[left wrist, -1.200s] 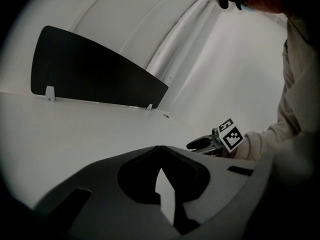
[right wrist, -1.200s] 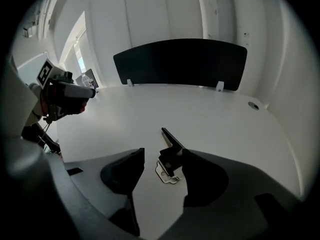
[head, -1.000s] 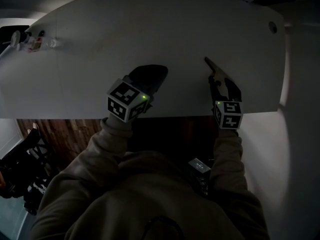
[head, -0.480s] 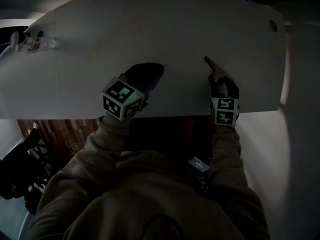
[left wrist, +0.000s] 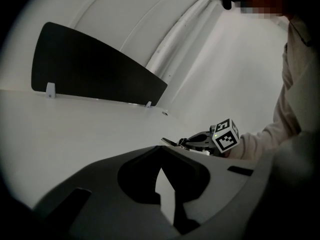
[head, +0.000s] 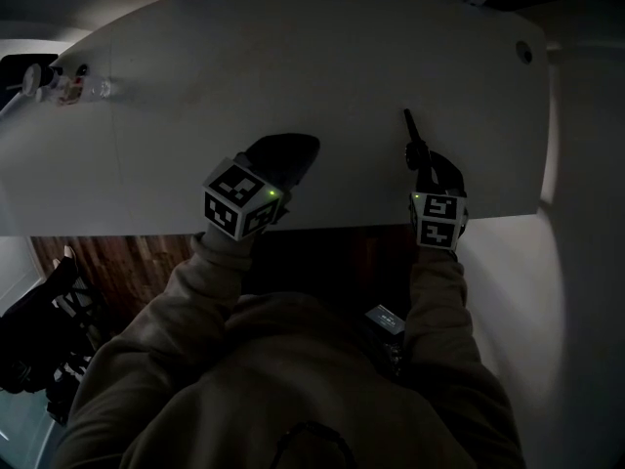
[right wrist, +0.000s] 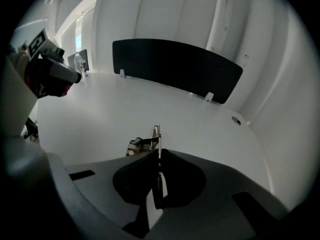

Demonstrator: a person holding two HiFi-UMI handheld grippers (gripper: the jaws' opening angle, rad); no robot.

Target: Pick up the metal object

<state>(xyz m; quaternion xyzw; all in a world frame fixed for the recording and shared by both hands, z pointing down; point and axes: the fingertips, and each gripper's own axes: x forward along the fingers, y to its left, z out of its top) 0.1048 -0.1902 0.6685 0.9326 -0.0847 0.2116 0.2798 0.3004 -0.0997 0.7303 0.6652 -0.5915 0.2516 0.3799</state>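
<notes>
Table [head: 322, 57] was big and white. R gripper [right wrist: 159, 154] sat near its front edge, at about 4 o'clock in the head view. Its 2 jaws had just been closing & were pinched on the metal object [right wrist: 156, 134]. This thin flat bit stuck out past the tips toward 12 o'clock. L gripper [left wrist: 160, 149] sat at about 7 o'clock, jaws together w/ nothing in them. Black screen [right wrist: 175, 66] stood at the far edge. Some small things [head: 63, 81] sat at 10 o'clock, too dim to tell.
</notes>
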